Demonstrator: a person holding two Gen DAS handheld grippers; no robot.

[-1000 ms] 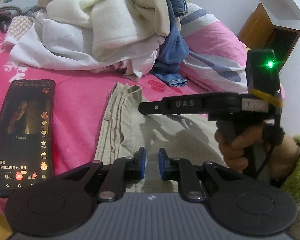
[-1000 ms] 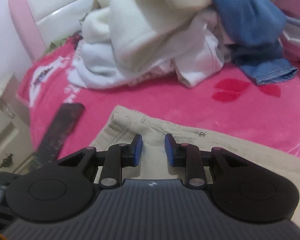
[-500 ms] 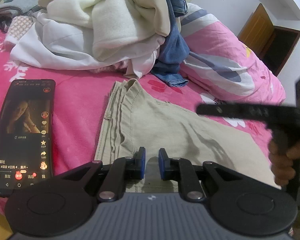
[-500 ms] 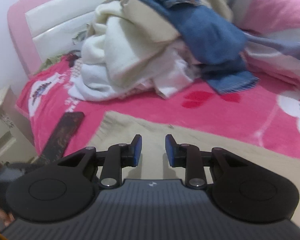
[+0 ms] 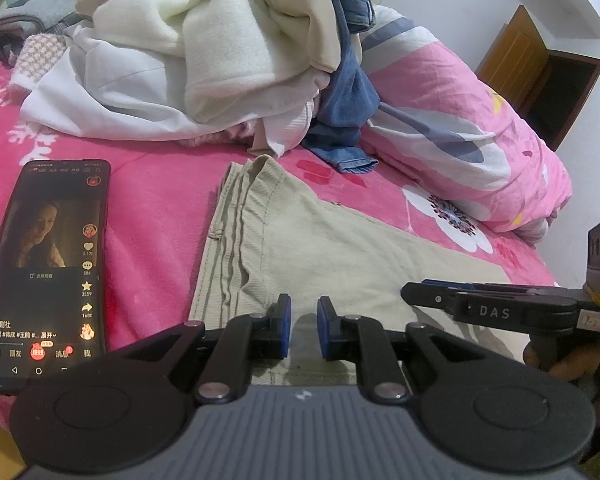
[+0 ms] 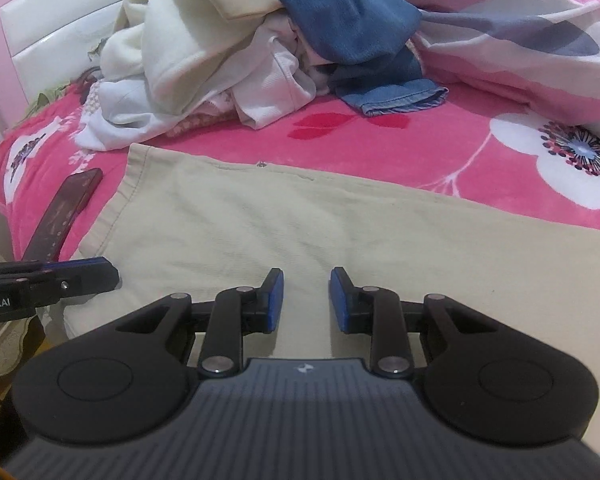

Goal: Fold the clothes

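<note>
Item count, both views combined:

- Grippers: two. The left gripper [image 5: 303,326] and the right gripper [image 6: 305,300] each carry two blue pads.
- Beige trousers [image 6: 300,232]: one pair, laid flat on the bed.
- Phone [image 5: 48,268]: one, screen lit.
- Unfolded clothes pile [image 5: 204,52]: one heap. It contains at least one cream fleece piece, one white garment and one pair of blue jeans [image 6: 352,28]; the full number of garments in it cannot be determined.
- Pink quilt [image 5: 452,120]: one, bunched.
- Hand [image 5: 572,364]: one visible.
</note>
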